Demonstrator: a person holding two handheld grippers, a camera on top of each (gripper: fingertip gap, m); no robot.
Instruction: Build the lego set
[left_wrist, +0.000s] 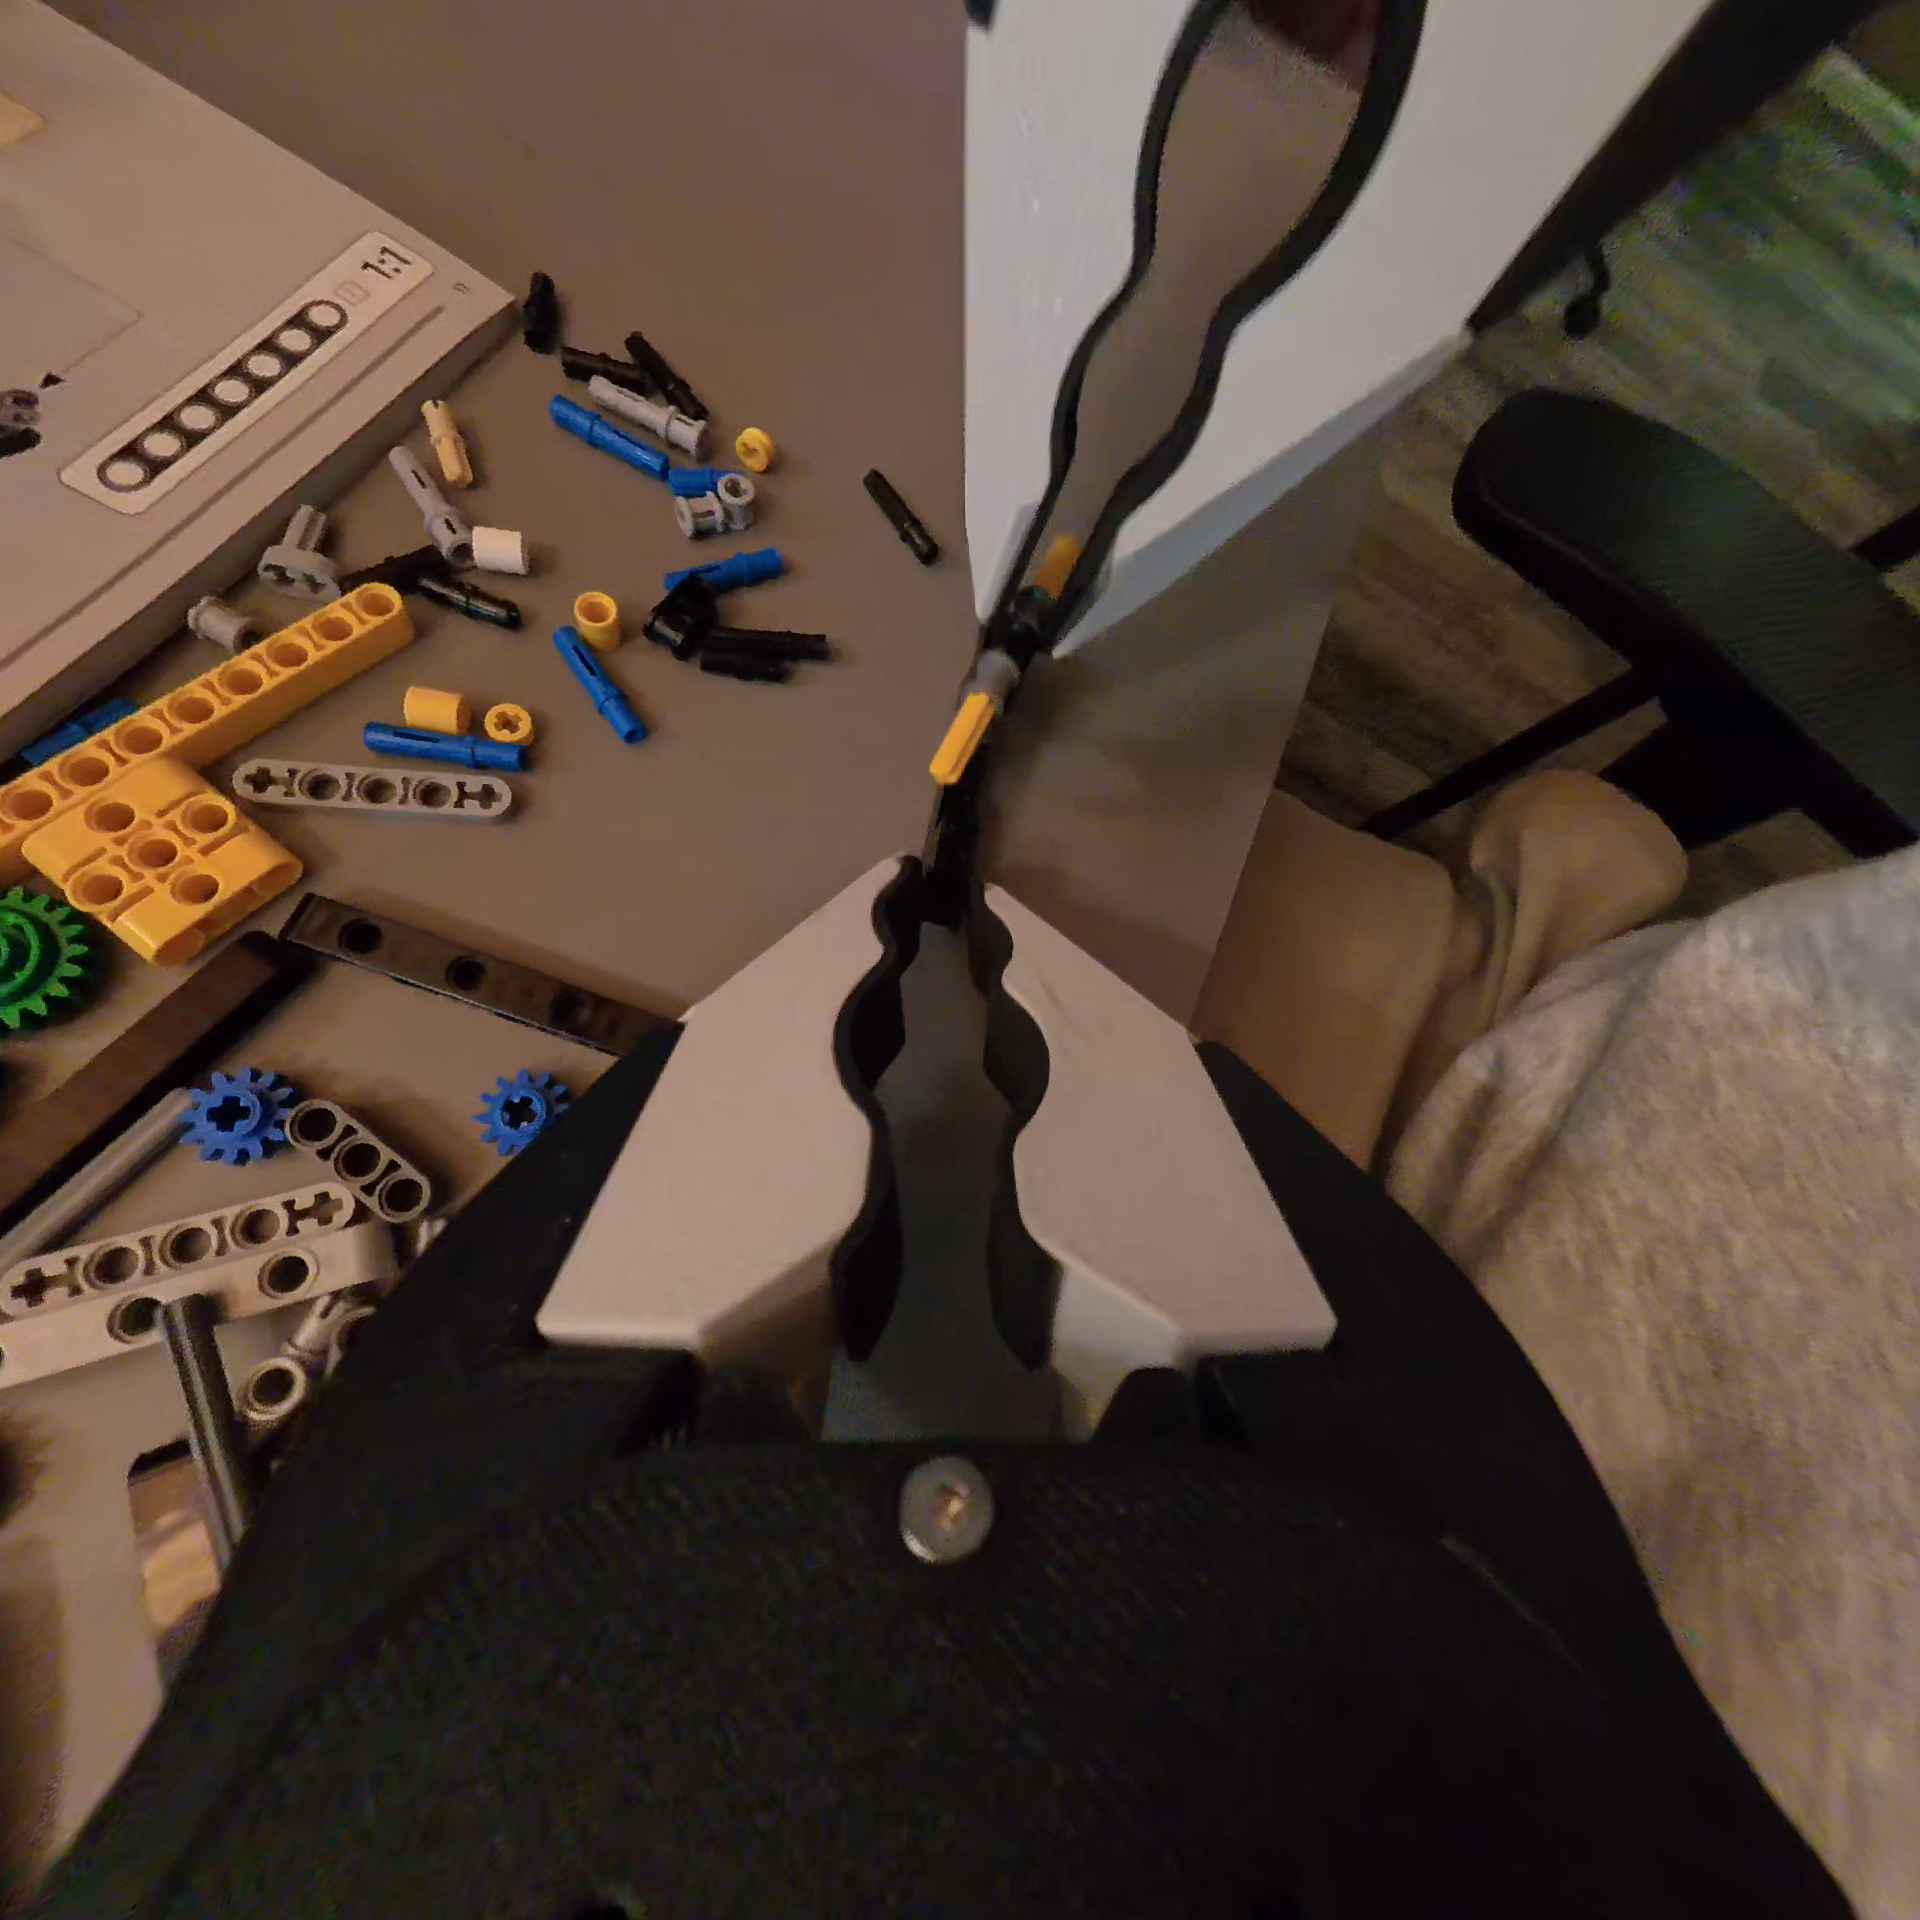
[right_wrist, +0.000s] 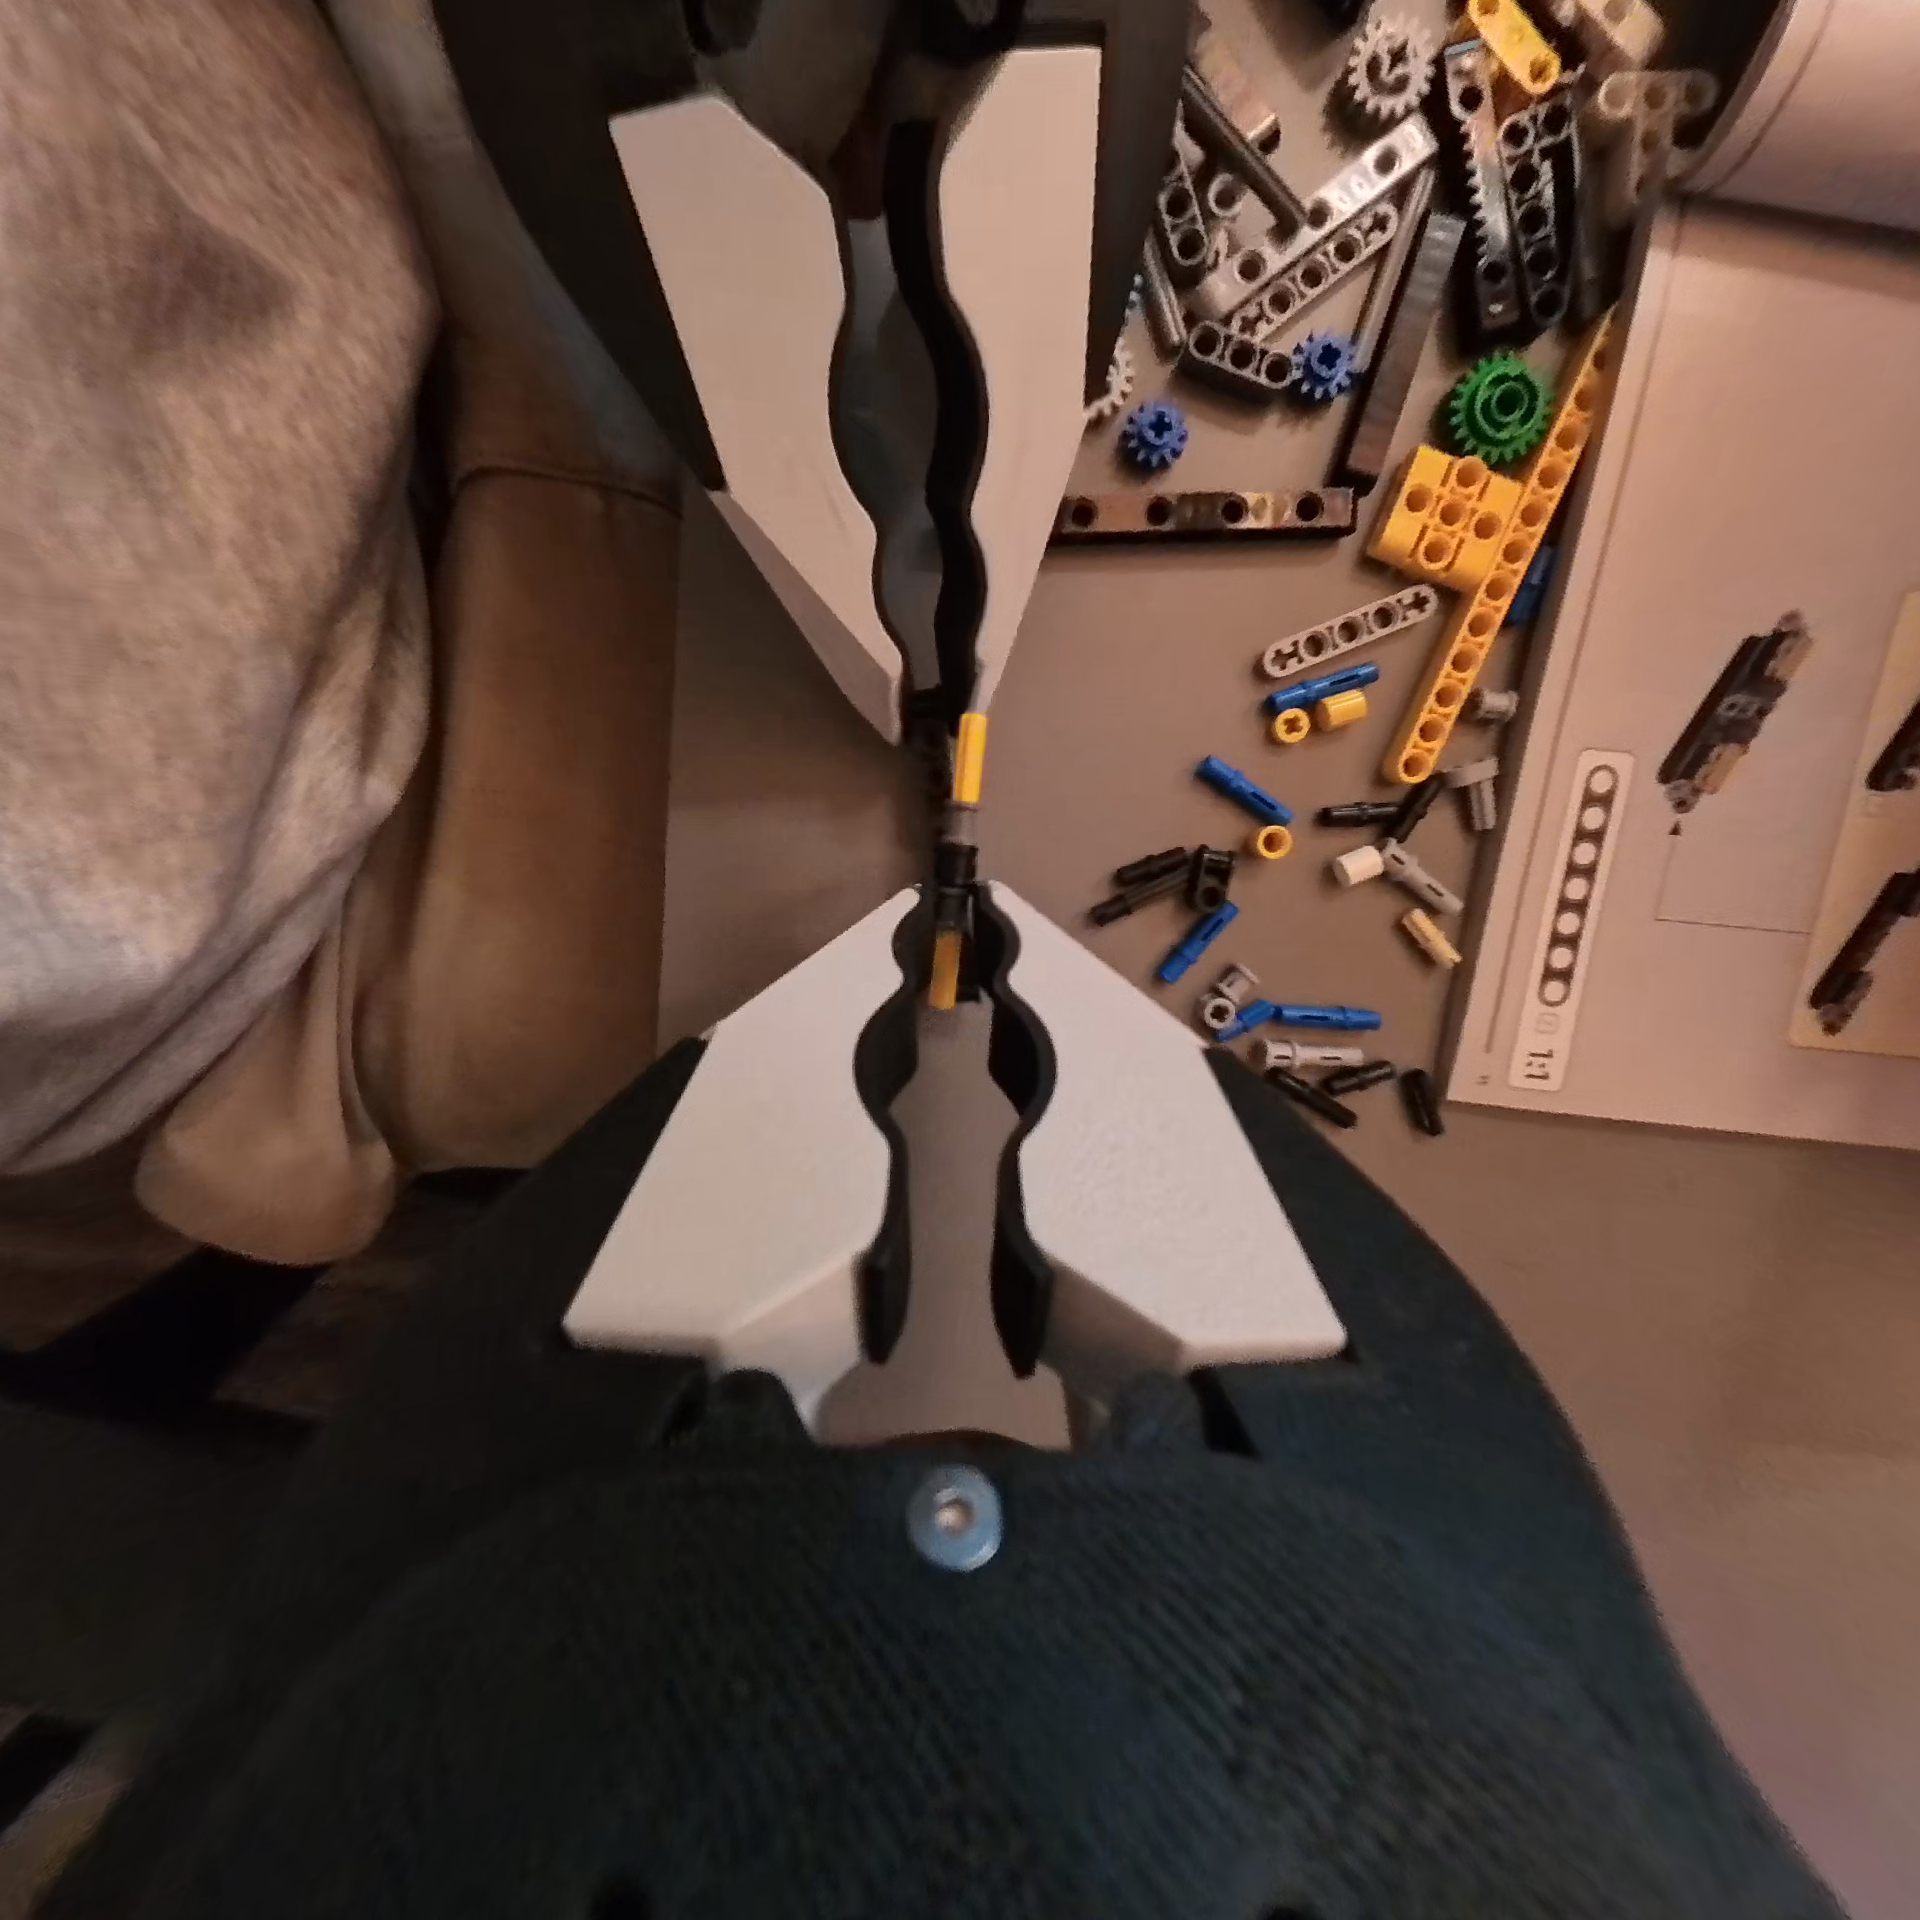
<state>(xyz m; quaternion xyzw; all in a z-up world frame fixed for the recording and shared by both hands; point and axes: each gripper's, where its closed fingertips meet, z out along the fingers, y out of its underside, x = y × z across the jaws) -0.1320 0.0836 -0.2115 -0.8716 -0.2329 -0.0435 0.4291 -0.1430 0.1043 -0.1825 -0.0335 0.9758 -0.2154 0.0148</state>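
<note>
A thin small assembly (left_wrist: 966, 727) of black, grey and yellow Lego pieces hangs in the air just off the table's edge, held from both ends. My left gripper (left_wrist: 943, 883) is shut on its near end; my right gripper (left_wrist: 1023, 613) comes in from above, shut on the far end. In the right wrist view the right gripper (right_wrist: 951, 899) is shut on the assembly (right_wrist: 961, 821), and a yellow piece (right_wrist: 943, 971) sits between its pads. The left gripper (right_wrist: 940, 701) meets it from the top.
Loose parts lie on the grey table (left_wrist: 727, 156): a long yellow beam (left_wrist: 208, 696), a yellow block (left_wrist: 156, 852), a green gear (right_wrist: 1496, 405), blue gears (left_wrist: 234, 1112), grey beams, blue and black pins. The instruction booklet (right_wrist: 1714, 623) lies beside them. A black chair (left_wrist: 1683, 582) and a person's lap are off the edge. The gap from one gripper's tips to the other's is roughly 4 cm.
</note>
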